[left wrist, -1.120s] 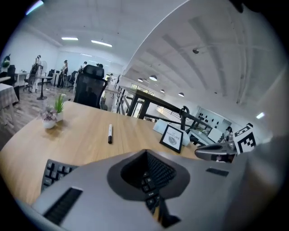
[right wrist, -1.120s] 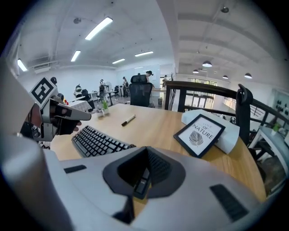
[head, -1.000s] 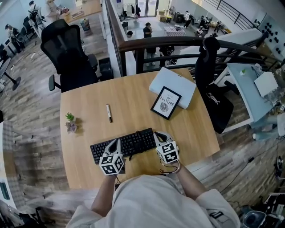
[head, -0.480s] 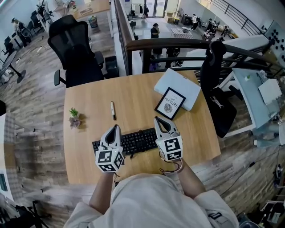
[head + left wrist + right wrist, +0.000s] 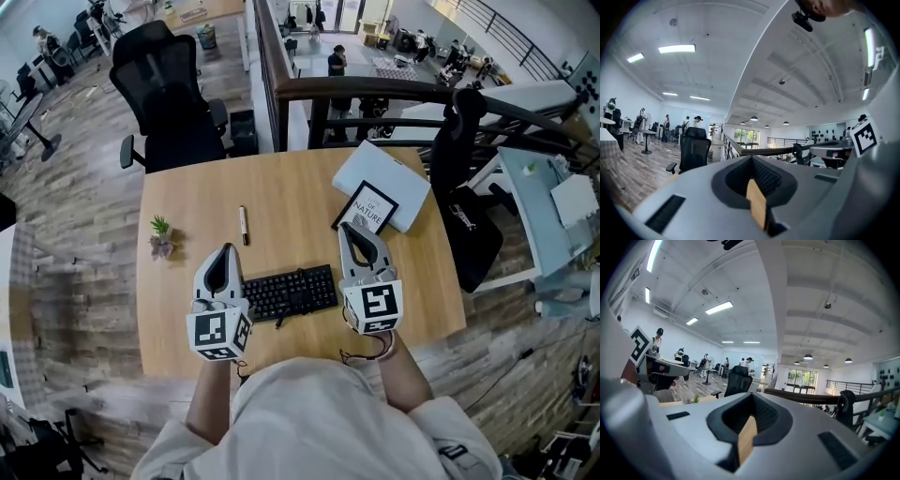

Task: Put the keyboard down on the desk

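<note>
At the near edge of the bench (image 5: 281,187), the left tool (image 5: 224,253) and the right tool (image 5: 354,230) are held level above the surface, each with its jaws fully closed and nothing gripped. The keyboard (image 5: 289,292) lies flat on the bench between them, parallel to the near edge. Farther back lie a pen (image 5: 244,225), a small plant (image 5: 161,236) near the left edge, and a framed card (image 5: 371,208) overlapping a white case (image 5: 403,178) by the far right corner.

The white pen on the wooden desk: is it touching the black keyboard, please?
Apart. The head view shows bare wooden desk between the white pen and the black keyboard.
</note>
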